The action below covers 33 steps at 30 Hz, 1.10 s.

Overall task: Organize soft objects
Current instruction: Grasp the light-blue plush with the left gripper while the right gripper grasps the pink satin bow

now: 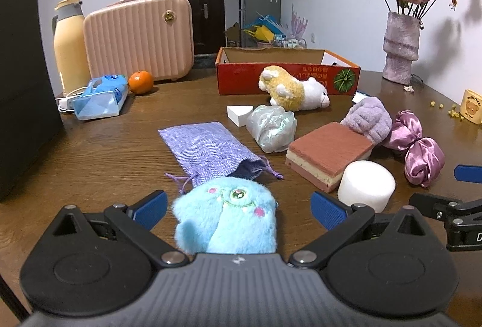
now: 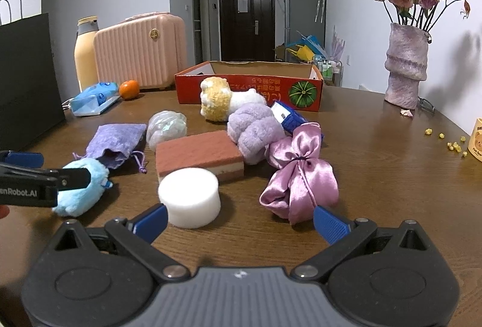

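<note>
Presently we record the left gripper point(image 1: 239, 211) with jaws spread wide around a blue plush monster point(image 1: 229, 218), which lies on the wooden table point(image 1: 105, 152) between the blue pads without visible contact. We note the right gripper point(image 2: 241, 220) likewise released, holding nothing, its left pad just beside a white foam cylinder point(image 2: 189, 196). Behind it sits a layered sponge point(image 2: 198, 154); the red cardboard box point(image 2: 250, 86) stands farther back.
</note>
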Each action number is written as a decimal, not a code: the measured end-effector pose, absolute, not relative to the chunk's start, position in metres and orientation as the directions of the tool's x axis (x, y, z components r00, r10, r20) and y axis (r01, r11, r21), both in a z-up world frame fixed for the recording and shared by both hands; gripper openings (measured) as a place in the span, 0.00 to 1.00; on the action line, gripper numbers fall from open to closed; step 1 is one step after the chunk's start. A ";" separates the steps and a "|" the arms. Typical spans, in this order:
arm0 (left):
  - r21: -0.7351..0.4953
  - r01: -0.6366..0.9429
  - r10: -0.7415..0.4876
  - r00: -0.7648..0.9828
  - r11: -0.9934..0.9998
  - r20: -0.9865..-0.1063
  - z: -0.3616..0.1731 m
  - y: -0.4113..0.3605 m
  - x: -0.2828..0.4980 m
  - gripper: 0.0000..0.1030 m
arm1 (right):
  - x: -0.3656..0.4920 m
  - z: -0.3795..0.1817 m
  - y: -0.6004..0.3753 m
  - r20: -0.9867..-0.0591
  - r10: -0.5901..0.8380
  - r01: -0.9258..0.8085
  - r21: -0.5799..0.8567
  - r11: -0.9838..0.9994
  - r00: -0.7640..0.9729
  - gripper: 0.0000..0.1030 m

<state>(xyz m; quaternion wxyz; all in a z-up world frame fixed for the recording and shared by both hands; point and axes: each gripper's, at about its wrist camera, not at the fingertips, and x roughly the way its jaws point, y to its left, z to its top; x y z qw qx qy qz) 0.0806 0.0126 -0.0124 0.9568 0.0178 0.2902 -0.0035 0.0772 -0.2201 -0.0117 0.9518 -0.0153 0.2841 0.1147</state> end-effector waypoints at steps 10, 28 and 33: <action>0.027 -0.021 0.033 0.775 0.999 -0.632 -0.028 0.015 0.115 1.00 | 0.093 -0.019 -0.227 -0.560 0.215 -0.218 0.063 0.974 0.800 1.00; -0.067 -0.056 -0.004 0.735 0.996 -0.678 -0.039 0.034 0.126 0.77 | 0.107 -0.019 -0.231 -0.565 0.177 -0.185 0.044 0.982 0.806 1.00; -0.066 -0.056 -0.001 0.759 0.996 -0.651 -0.034 0.034 0.122 0.77 | 0.116 -0.019 -0.235 -0.569 0.157 -0.166 0.036 0.985 0.807 1.00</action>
